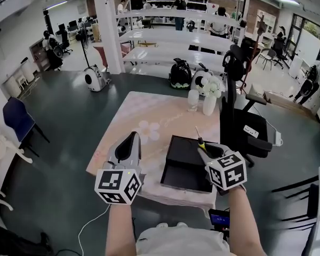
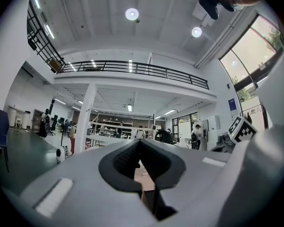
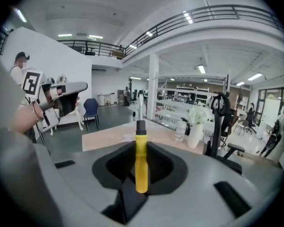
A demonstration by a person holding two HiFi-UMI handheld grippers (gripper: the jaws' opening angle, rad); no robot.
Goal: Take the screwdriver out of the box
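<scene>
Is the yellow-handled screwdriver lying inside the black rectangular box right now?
No, the right gripper clamps the yellow-handled screwdriver between its jaws, held above the black rectangular box.

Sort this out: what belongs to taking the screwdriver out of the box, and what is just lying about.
Job: screwdriver, gripped by the right gripper; black box, open on the table.
Lying about: white vase with flowers; clear bottle beside it.
</scene>
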